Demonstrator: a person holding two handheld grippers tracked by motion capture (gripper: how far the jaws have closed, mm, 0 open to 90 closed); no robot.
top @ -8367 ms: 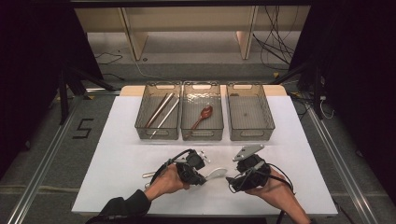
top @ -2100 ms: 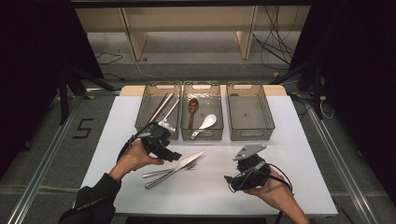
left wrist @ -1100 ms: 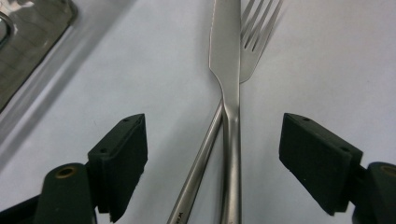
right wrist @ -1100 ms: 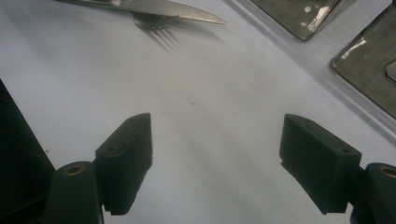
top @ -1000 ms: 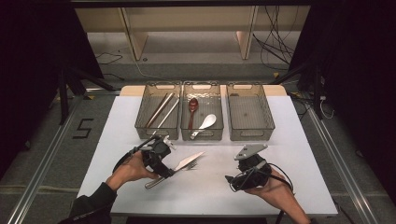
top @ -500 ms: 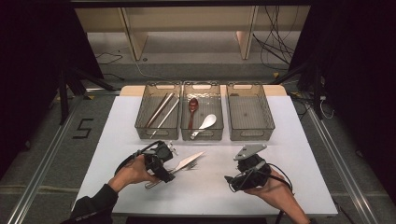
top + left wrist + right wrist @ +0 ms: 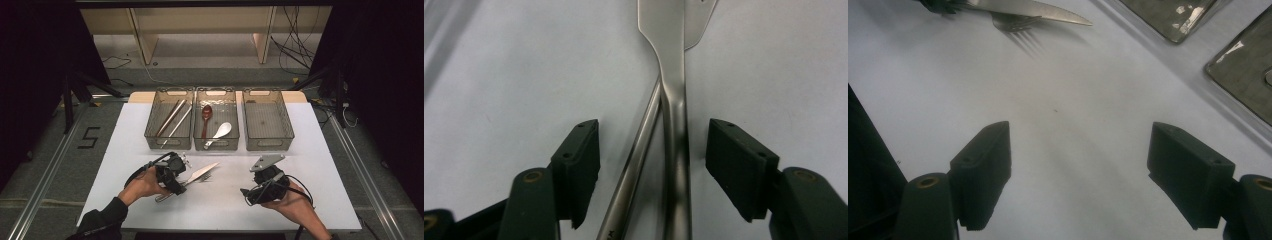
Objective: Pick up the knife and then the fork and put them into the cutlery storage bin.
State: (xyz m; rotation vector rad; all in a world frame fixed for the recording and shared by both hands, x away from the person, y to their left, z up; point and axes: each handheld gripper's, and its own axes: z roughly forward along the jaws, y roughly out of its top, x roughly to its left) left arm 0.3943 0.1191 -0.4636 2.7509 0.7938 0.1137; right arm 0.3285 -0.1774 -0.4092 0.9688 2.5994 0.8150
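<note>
A steel knife (image 7: 201,173) lies across a fork (image 7: 206,178) on the white table (image 7: 320,165). My left gripper (image 7: 179,178) is low over their handles. In the left gripper view the knife handle (image 7: 674,150) and the slimmer fork handle (image 7: 634,165) run between the pads (image 7: 579,170). The jaws have just been closing, and a gap shows on each side, so my left gripper (image 7: 654,170) is open. My right gripper (image 7: 252,187) rests at the front right, open over bare table. From my right gripper (image 7: 1078,170) the knife tip (image 7: 1048,12) and fork tines (image 7: 1015,22) lie farther off.
Three clear bins stand in a row at the back. The left bin (image 7: 150,131) holds long sticks (image 7: 172,117). The middle bin (image 7: 235,112) holds a dark red spoon (image 7: 206,112) and a white spoon (image 7: 220,132). The right bin (image 7: 267,120) has nothing in it.
The white spoon, near the grippers at first, now lies in the middle bin. The left hand came back from the bins and settled over the knife and fork handles. The right hand kept still.
</note>
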